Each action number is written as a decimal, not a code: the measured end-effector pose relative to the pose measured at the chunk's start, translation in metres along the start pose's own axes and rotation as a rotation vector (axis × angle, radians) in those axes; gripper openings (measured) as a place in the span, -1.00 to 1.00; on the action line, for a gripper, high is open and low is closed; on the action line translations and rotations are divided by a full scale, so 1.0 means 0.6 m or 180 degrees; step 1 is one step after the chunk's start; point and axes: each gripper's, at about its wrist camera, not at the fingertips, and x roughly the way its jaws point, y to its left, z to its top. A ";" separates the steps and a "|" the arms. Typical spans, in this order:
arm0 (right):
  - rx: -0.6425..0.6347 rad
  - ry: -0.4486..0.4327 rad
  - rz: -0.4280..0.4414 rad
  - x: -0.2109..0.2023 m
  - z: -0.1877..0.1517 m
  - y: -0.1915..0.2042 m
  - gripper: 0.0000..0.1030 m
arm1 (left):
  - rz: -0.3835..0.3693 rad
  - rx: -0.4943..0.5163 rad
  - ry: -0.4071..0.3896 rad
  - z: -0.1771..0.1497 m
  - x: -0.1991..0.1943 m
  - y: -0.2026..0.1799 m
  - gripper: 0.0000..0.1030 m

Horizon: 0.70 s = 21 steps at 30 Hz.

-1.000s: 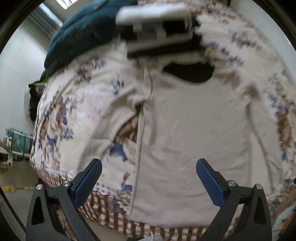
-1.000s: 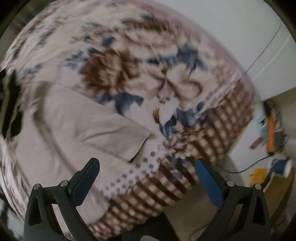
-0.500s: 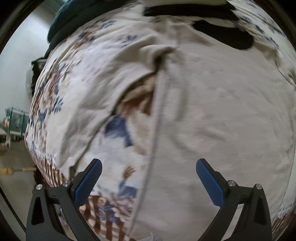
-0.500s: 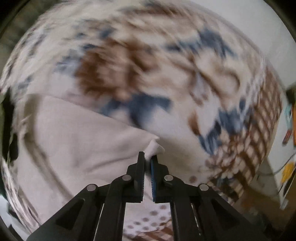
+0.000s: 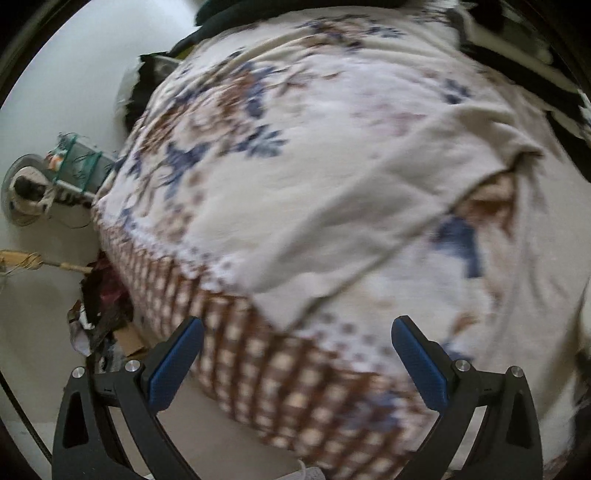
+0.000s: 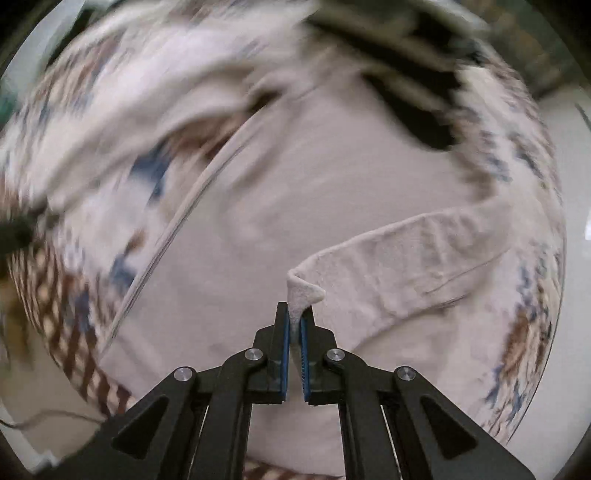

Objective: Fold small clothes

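A cream long-sleeved top lies flat on a floral bedspread. My right gripper is shut on the cuff of the right sleeve, which it holds folded in over the body of the top. In the left wrist view my left gripper is open and empty, just above the bed's checked front edge, and the cuff end of the left sleeve lies spread out on the bedspread between and ahead of the fingers.
The bedspread's brown checked border drops to a pale floor at the left. Clutter and a green wire basket sit on the floor beside the bed. A dark blanket lies at the far end.
My right gripper has carried the pinched sleeve cuff inward across the top. My left gripper has swung left, from over the top's body to the left sleeve's end near the bed edge.
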 end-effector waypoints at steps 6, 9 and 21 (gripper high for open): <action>0.0188 0.0426 0.0131 0.067 -0.019 0.045 -0.84 | 0.0085 -0.0162 0.0142 -0.004 0.053 0.066 1.00; 0.0707 0.0581 0.0235 0.066 -0.007 0.003 0.07 | 0.0092 -0.0266 0.0169 0.001 0.068 0.093 1.00; 0.1639 0.0478 -0.0177 0.034 0.038 -0.118 0.38 | -0.0375 -0.0737 0.0612 0.009 0.167 0.159 1.00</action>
